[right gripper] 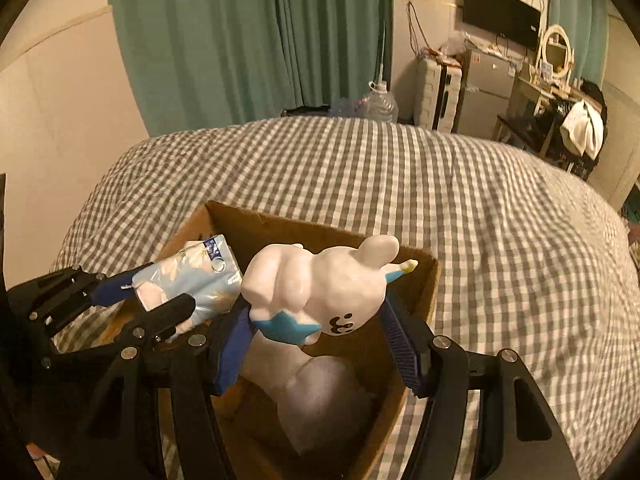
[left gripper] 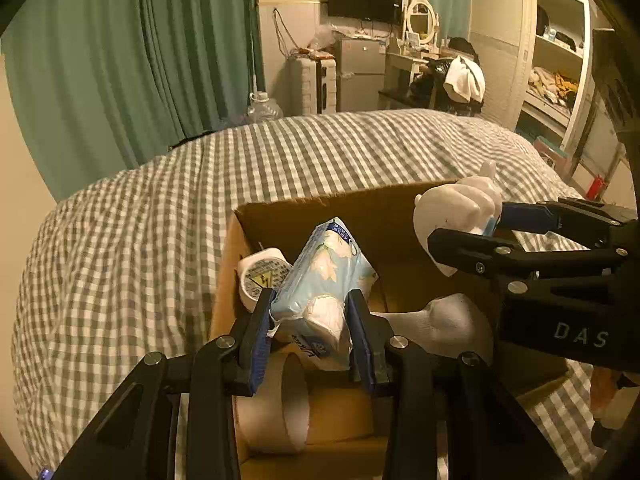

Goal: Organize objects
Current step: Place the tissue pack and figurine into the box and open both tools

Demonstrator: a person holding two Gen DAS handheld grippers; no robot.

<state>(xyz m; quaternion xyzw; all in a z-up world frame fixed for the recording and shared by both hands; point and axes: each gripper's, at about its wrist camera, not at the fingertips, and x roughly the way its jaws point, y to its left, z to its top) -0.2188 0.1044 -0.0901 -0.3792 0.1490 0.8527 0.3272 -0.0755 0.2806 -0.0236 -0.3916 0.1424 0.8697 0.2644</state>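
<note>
A brown cardboard box (left gripper: 400, 216) sits on the checked bed. My left gripper (left gripper: 310, 320) is shut on a light blue tissue pack (left gripper: 324, 276) and holds it over the box; the pack also shows in the right wrist view (right gripper: 192, 280). My right gripper (right gripper: 316, 320) is shut on a white rabbit figurine (right gripper: 320, 280) with a blue star, held over the box; the figurine shows in the left wrist view (left gripper: 456, 208). Inside the box lie a white sock (left gripper: 444, 324), a tape roll (left gripper: 276, 400) and a white round container (left gripper: 260, 276).
The grey and white checked bedspread (left gripper: 160, 240) surrounds the box. Green curtains (left gripper: 140, 52), a water jug (left gripper: 262, 106), a small fridge (left gripper: 360, 72), a dressing table with a mirror (left gripper: 420, 16) and an open wardrobe (left gripper: 552, 60) stand beyond the bed.
</note>
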